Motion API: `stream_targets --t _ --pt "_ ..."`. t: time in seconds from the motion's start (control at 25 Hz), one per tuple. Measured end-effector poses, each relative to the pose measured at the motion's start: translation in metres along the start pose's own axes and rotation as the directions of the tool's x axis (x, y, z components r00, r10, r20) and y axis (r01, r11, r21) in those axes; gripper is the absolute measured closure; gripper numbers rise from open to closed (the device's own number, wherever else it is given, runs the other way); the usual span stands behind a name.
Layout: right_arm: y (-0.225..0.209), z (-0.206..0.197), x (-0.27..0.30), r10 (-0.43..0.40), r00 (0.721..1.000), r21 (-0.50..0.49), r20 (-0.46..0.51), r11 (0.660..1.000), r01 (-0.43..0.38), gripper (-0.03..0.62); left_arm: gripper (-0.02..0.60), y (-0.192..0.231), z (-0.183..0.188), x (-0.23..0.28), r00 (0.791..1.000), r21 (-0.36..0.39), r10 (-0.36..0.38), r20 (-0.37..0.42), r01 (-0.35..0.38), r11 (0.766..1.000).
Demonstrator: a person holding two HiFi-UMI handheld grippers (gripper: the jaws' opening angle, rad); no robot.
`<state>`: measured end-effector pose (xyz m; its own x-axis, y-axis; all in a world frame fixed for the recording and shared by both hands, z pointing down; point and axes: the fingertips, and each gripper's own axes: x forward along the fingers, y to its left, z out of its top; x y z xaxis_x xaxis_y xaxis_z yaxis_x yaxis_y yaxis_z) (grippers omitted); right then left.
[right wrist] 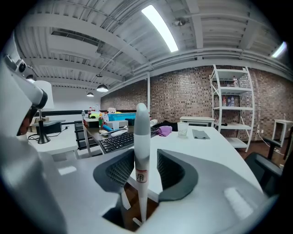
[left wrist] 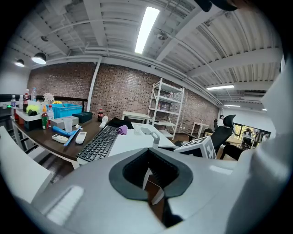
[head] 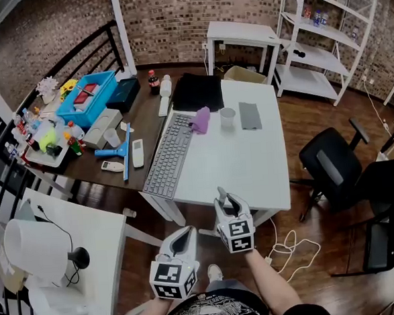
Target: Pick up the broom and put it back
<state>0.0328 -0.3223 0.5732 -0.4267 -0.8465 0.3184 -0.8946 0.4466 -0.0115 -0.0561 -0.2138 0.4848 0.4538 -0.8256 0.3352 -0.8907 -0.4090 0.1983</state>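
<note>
The broom's pale grey handle [right wrist: 141, 151] stands upright between the jaws of my right gripper [right wrist: 143, 171]. It lies against the left pad [right wrist: 120, 170], and a gap shows on the right-pad side, so this gripper is open around it. In the head view the handle's rounded tip [head: 221, 192] pokes up out of the right gripper [head: 227, 204], just in front of the white desk [head: 251, 163]. The broom's head is hidden below. My left gripper [head: 181, 238] hangs beside it to the left, open and empty [left wrist: 149, 170].
A grey keyboard [head: 168, 156], purple cloth [head: 200, 119], plastic cup [head: 227, 117] and grey cloth [head: 250, 115] lie on the white desk. The dark table [head: 140, 117] at left is cluttered, with a blue bin [head: 88, 97]. Black office chairs [head: 337, 166] stand at right and a white side table [head: 76, 256] at left.
</note>
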Motion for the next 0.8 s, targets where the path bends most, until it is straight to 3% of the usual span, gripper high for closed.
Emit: stream_targets --t 0.64,0.8 --pt "0.010 -0.001 -0.006 0.007 1.000 -0.007 -0.005 1.000 -0.007 0.454 0.577 -0.002 -0.002 -0.007 1.000 0.001 -0.007 -0.001 0.007 1.000" --pt "0.009 -0.003 -0.007 0.014 1.000 0.002 -0.008 1.000 -0.014 0.497 0.577 -0.001 -0.004 -0.007 1.000 0.001 -0.001 -0.001 0.001 1.000"
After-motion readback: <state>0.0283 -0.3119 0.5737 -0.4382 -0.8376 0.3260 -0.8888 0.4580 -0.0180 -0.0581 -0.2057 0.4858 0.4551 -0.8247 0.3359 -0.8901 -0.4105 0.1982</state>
